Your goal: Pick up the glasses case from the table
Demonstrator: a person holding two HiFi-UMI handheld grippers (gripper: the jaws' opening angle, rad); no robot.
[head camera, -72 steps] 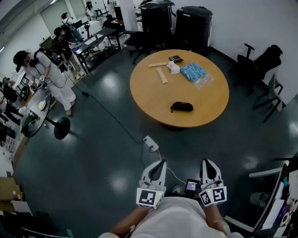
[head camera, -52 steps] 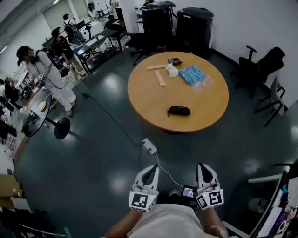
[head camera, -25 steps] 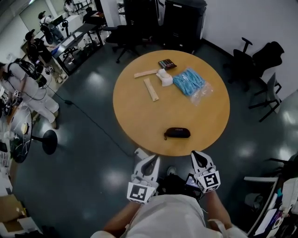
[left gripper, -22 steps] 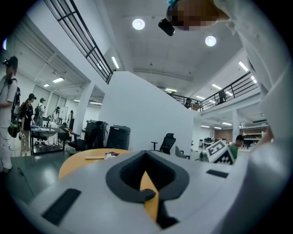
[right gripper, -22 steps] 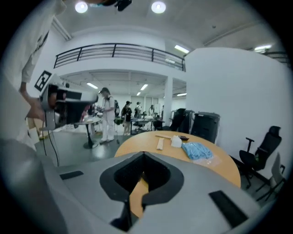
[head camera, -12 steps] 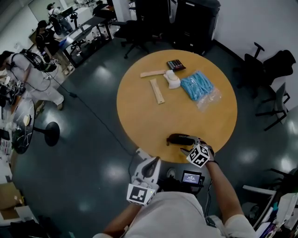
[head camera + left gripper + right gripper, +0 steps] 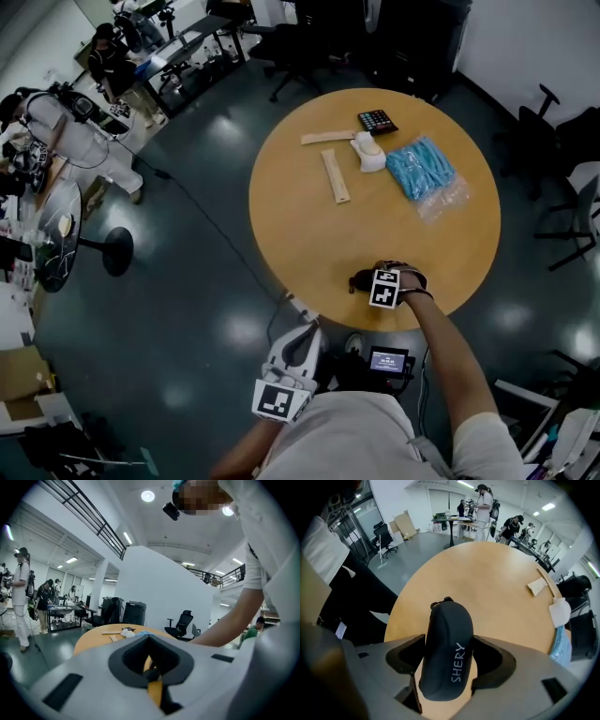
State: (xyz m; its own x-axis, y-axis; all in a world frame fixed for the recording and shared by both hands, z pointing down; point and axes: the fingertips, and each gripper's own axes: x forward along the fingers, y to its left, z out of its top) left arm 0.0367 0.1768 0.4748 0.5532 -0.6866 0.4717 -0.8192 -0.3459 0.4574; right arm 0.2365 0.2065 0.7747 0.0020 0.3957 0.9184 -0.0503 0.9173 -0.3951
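Overhead, right tongs hide most of glasses case, pinching it; left tongs pressed together.

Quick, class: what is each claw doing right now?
Left claw: shut, empty.
Right claw: shut on the case.

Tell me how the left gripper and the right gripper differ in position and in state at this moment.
The right gripper reaches out over the round table; the left gripper hangs back near the person's body, over the floor. The right gripper's jaws close on the black glasses case; the left gripper's jaws are together and hold nothing. Both are white two-jaw grippers.
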